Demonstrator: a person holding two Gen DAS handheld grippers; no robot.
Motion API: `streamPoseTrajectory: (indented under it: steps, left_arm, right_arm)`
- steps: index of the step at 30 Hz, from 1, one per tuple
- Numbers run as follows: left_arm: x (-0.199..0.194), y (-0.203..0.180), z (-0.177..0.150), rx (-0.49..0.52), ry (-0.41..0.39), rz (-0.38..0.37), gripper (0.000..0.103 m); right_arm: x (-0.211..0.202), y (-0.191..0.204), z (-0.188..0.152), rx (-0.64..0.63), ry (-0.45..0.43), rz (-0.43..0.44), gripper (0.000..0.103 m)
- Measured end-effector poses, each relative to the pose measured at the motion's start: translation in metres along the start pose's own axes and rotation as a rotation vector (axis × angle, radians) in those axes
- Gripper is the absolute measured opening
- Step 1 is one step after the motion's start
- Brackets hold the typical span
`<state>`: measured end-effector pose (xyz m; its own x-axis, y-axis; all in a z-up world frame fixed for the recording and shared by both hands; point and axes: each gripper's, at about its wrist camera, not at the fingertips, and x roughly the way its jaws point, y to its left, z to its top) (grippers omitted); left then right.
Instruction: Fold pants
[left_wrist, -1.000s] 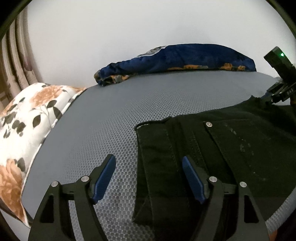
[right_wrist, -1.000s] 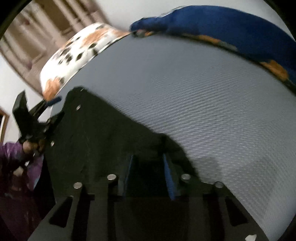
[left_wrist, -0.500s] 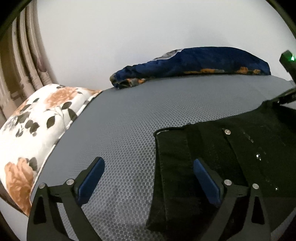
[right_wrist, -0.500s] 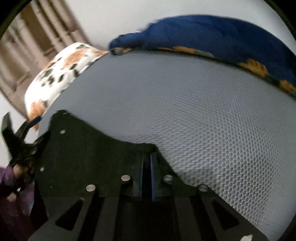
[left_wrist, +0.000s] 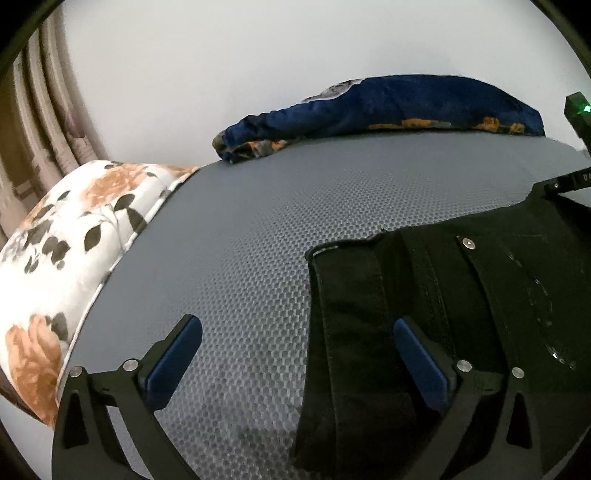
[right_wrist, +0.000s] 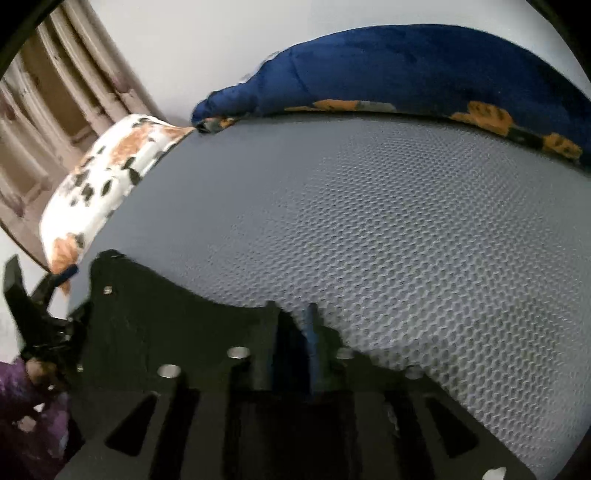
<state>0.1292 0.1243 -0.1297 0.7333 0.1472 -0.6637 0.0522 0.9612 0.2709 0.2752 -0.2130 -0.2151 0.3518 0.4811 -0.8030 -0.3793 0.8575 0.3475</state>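
Waistband corners, one freed and one pinched

Left gripper (left_wrist: 297, 360) has just been opening and stands wide, straddling the pants' (left_wrist: 461, 314) left waistband corner without pressing it, likely released. The pants lie near the mattress's (left_wrist: 240, 258) front edge. Right gripper (right_wrist: 295, 334), nearly closed after easing slightly, pinches the far corner, probably to tug it flat.
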Motion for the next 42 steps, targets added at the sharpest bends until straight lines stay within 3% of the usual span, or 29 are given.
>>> streamPoseTrajectory:
  steps: [5, 6, 11, 12, 13, 17, 20, 23, 26, 29, 31, 32, 35, 36, 37, 42]
  left_arm:
    - [0.013, -0.007, 0.011, 0.076, 0.002, 0.041, 0.103]
    - [0.016, -0.006, 0.012, 0.075, -0.006, 0.034, 0.103]
    - [0.016, 0.000, 0.023, 0.072, -0.024, 0.014, 0.103]
    - [0.015, -0.001, 0.024, 0.083, -0.041, 0.016, 0.103]
    - [0.015, -0.002, 0.026, 0.104, -0.064, 0.017, 0.103]
    - [0.019, -0.005, 0.030, 0.173, -0.053, -0.010, 0.103]
    - [0.019, 0.003, 0.031, 0.159, -0.060, -0.080, 0.103]
    - [0.024, 0.019, 0.033, 0.089, -0.041, -0.151, 0.103]
    - [0.030, 0.045, 0.038, -0.031, -0.012, -0.281, 0.103]
    - [0.034, 0.059, 0.039, -0.095, 0.018, -0.354, 0.103]
    - [0.031, 0.072, 0.036, -0.136, 0.015, -0.385, 0.103]
    - [0.030, 0.082, 0.034, -0.163, 0.017, -0.443, 0.103]
    - [0.034, 0.110, 0.028, -0.235, 0.035, -0.545, 0.103]
    - [0.037, 0.117, 0.026, -0.249, 0.039, -0.566, 0.103]
    - [0.040, 0.122, 0.024, -0.255, 0.050, -0.591, 0.103]
    - [0.056, 0.119, 0.021, -0.195, 0.137, -0.739, 0.103]
  right_arm:
    - [0.002, 0.009, -0.001, -0.038, -0.017, -0.082, 0.022]
    - [0.003, 0.010, 0.001, -0.039, -0.021, -0.098, 0.026]
    - [0.002, -0.001, 0.005, 0.021, -0.033, -0.080, 0.031]
    - [0.000, -0.003, 0.005, 0.037, -0.039, -0.085, 0.038]
    - [-0.005, -0.003, 0.005, 0.050, -0.054, -0.111, 0.045]
    - [-0.035, 0.004, 0.007, 0.084, -0.152, -0.188, 0.045]
    - [-0.055, 0.051, 0.010, 0.005, -0.194, -0.107, 0.045]
    - [-0.035, 0.136, -0.001, -0.230, -0.076, 0.010, 0.045]
    - [0.001, 0.201, -0.015, -0.415, 0.037, 0.075, 0.043]
    - [0.033, 0.237, -0.022, -0.520, 0.084, 0.070, 0.043]
    - [0.057, 0.249, -0.020, -0.557, 0.120, 0.003, 0.044]
    - [0.064, 0.251, -0.018, -0.570, 0.109, -0.041, 0.044]
    - [0.071, 0.231, 0.005, -0.448, 0.092, -0.043, 0.045]
    - [0.071, 0.224, 0.008, -0.410, 0.092, -0.033, 0.053]
    - [0.072, 0.217, 0.011, -0.374, 0.091, -0.011, 0.053]
    - [0.078, 0.212, 0.002, -0.323, 0.043, -0.001, 0.060]
